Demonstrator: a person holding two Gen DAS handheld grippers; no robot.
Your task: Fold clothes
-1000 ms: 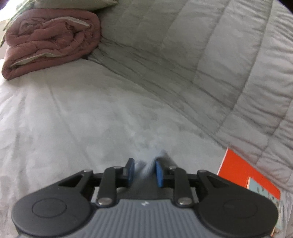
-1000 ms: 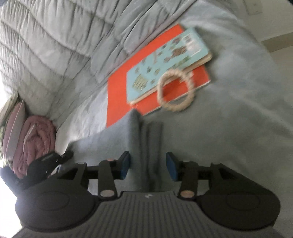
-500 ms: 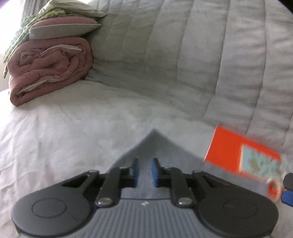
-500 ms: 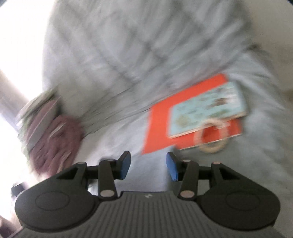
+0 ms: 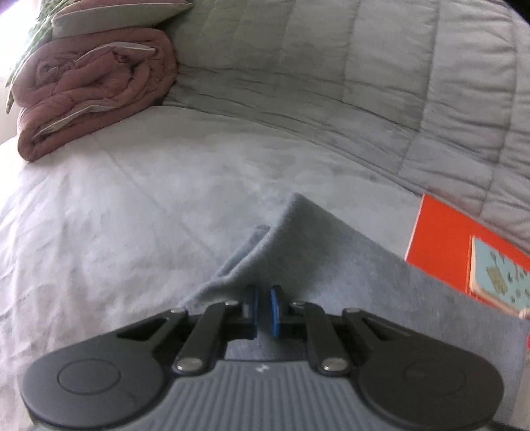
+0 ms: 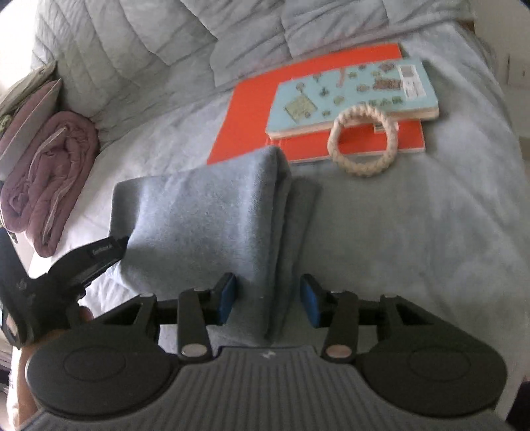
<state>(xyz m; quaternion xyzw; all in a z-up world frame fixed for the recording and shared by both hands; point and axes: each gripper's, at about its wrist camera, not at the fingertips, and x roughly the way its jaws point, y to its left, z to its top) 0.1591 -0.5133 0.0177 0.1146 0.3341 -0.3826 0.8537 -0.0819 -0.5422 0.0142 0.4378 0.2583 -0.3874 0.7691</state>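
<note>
**Two grippers hold up a blue cloth over the bed**

The left wrist view shows the left gripper [image 5: 263, 310] with its jaws almost shut. They pinch the edge of a blue-grey cloth [image 5: 318, 265], which rises to a point in front of them. This view shows only a corner of the books at the right edge.

The right wrist view shows much more. The right gripper [image 6: 268, 301] has its jaws wide apart, with a hanging fold of the cloth [image 6: 205, 225] between them. The pads do not press the cloth. The left gripper shows here too, as a black tip [image 6: 99, 252] that reaches in from the left and touches the cloth's left edge. A bit of the person's hand [image 6: 82, 313] shows behind it.

The cloth is one piece, held up above the grey bed [image 6: 414, 232], just in front of the books.

There are two books: a flat orange book [image 6: 251, 109] and a light blue book [image 6: 351, 96] lying on top of it. One rope ring [image 6: 362, 141] leans on both. One rolled pink blanket [image 5: 96, 89] lies far left, with pillows [image 5: 116, 13] stacked on it. A puffy grey quilt [image 5: 331, 66] is at the back.

The blue book has small pictures and a barcode label. Its letters are too blurry to read. White writing on the left gripper's tip is too small to read.
</note>
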